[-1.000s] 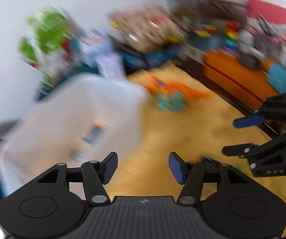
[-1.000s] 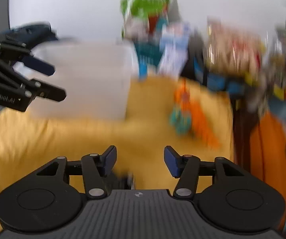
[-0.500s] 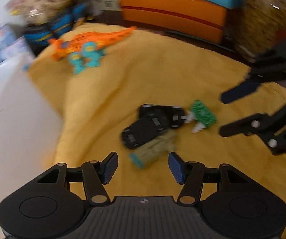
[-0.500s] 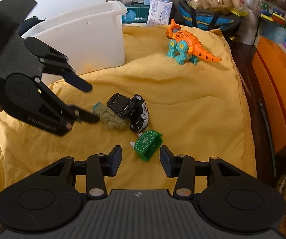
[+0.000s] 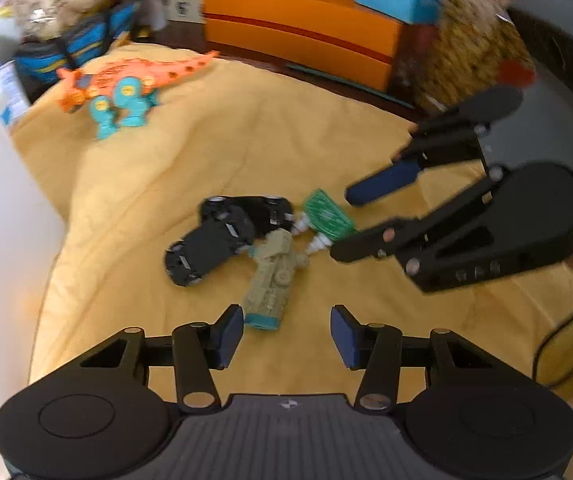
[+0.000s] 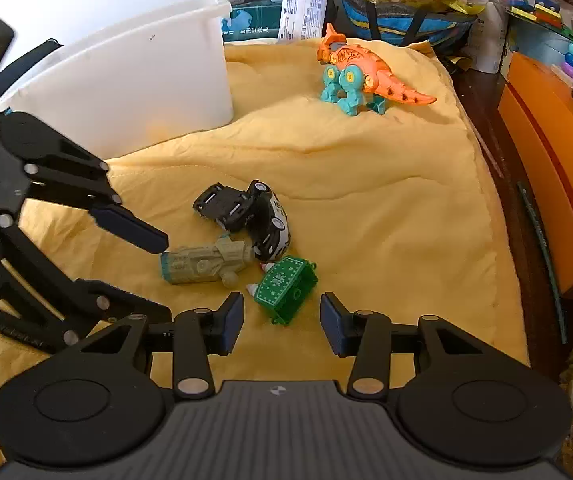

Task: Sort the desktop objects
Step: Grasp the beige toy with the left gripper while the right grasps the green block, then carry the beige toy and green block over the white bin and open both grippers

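Left gripper (image 6: 158, 280), lettering illegible, perhaps "GenRobot.AI"

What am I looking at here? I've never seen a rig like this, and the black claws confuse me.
Those claws are two hand-held grippers, one in each of a person's hands, each with a fisheye camera looking along its fingers. One picture is from the left gripper, the other from the right gripper; each also sees the other reaching in from the side. On the yellow blanket lie two black toy cars, a khaki toy and a green toy chest, with an orange dinosaur further back and a white bin beside it. Nothing is held: both grippers are open, the left one's jaws having just narrowed near the khaki toy.
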{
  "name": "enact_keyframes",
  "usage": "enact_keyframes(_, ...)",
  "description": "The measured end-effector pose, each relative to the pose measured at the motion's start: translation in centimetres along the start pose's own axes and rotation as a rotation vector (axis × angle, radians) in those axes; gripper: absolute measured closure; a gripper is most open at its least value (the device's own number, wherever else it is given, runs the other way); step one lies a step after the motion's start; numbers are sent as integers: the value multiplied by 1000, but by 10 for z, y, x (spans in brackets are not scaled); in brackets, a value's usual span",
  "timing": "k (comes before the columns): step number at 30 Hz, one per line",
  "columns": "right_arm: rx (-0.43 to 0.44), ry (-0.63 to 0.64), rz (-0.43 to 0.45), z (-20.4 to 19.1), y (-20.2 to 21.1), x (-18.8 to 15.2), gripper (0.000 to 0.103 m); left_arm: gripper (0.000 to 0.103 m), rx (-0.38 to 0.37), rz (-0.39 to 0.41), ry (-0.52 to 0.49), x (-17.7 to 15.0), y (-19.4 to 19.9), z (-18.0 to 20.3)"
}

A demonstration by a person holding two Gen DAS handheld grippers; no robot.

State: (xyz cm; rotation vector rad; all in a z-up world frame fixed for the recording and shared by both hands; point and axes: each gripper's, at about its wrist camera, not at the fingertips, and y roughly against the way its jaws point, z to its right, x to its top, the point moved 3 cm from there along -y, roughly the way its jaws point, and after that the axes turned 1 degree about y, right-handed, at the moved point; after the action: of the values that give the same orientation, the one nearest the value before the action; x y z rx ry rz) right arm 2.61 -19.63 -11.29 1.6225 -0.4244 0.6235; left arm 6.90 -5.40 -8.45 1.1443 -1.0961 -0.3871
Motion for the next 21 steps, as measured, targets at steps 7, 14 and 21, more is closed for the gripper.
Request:
enact_keyframes(7,-52,54,-22,-9,-15,5,64,51,49,13,39,9,-12,-3)
enact_keyframes(14,-70,86,-23,-8,1,-3,72,74,7,-8,67,-1,-15,13)
enact_keyframes(21,-50,115,-33,-17,10,-10,72,74,158,-32,100,-15,3,20)
